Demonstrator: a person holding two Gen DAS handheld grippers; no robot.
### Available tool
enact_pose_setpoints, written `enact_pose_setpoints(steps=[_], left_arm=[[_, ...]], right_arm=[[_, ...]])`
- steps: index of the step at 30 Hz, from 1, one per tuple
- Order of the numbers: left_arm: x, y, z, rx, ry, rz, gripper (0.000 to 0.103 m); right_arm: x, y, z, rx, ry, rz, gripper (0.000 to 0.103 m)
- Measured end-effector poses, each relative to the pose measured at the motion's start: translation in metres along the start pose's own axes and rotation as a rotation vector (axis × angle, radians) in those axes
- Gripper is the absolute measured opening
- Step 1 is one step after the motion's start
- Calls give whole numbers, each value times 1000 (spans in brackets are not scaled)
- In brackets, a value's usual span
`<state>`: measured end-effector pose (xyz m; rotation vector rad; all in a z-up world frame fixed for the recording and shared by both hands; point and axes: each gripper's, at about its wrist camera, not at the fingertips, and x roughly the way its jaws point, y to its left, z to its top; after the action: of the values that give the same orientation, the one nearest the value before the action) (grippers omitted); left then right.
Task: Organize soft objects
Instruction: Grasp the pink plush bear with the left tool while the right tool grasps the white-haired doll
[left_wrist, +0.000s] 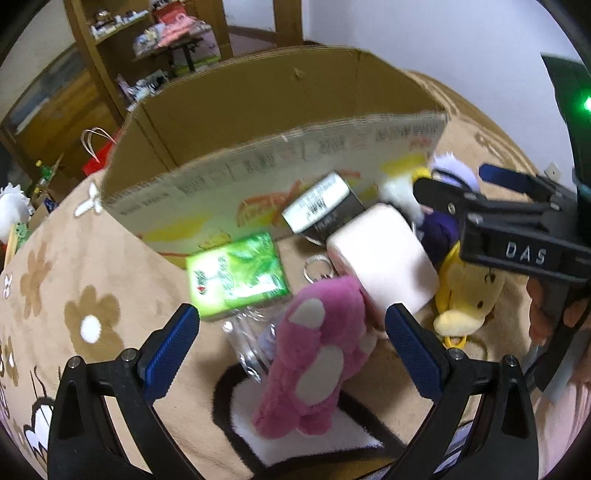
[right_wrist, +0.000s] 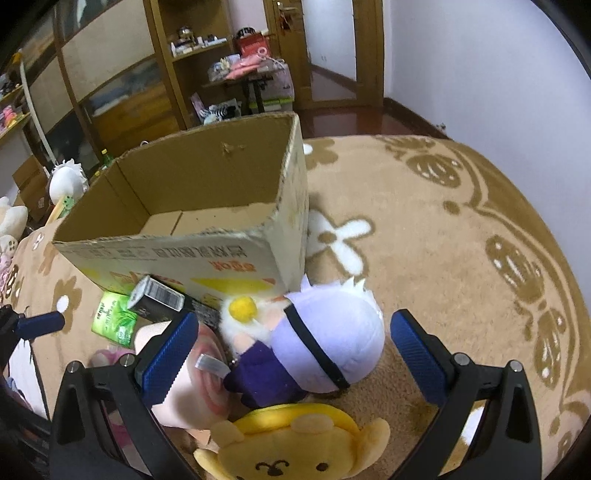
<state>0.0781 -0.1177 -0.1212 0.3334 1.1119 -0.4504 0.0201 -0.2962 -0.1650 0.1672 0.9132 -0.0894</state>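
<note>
A: How is the pink plush (left_wrist: 317, 354) laid?

B: It is seen lying on the tan flowered carpet (left_wrist: 92, 266), its long axis running from near-left to far-right, between the wide-spread fingers of the left gripper (left_wrist: 291, 325). Nothing is gripped; whether the blue pads touch it cannot be told.

A: And the right gripper (right_wrist: 290, 339)?

B: It is likewise held wide open, with the lavender-haired doll (right_wrist: 325, 343) lying between its fingers but not clamped. The doll's head is pointed right, its dark purple body left. In the left wrist view "DAS" can be read on the right gripper's body.

A: What is counted among the soft things?

B: Three plush toys are made out: the pink one, the doll, and a yellow plush (right_wrist: 291, 446) nearest the right camera. One pale pink roll (left_wrist: 384, 258) is lodged among them, touching the pink plush.

A: Other items?

B: One cardboard box (right_wrist: 207, 192), open-topped, is stood at the far side; its printed characters are too blurred to be read. Just in front of it one green packet (left_wrist: 236, 275) with leaf artwork and one black-and-white carton (left_wrist: 321, 206) carrying a barcode are laid. A metal key ring (left_wrist: 317, 266) and a clear plastic wrapper (left_wrist: 251, 339) are seen beside the pink plush.
</note>
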Motion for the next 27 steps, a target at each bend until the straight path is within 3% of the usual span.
enact_pose_setpoints(steps=[3, 9, 15, 21, 27], left_arm=[[11, -3, -3, 12, 44, 0, 99], [26, -5, -6, -1, 112, -17, 84], [28, -6, -11, -18, 141, -126, 48], [27, -6, -13, -34, 133, -125, 42], [24, 5, -13, -46, 127, -128, 41]], right_arm=[[6, 0, -1, 0, 20, -4, 103], [10, -3, -1, 8, 26, 23, 103], [6, -6, 0, 27, 9, 46, 101], [3, -12, 3, 40, -7, 27, 75], [12, -19, 3, 55, 30, 31, 72]])
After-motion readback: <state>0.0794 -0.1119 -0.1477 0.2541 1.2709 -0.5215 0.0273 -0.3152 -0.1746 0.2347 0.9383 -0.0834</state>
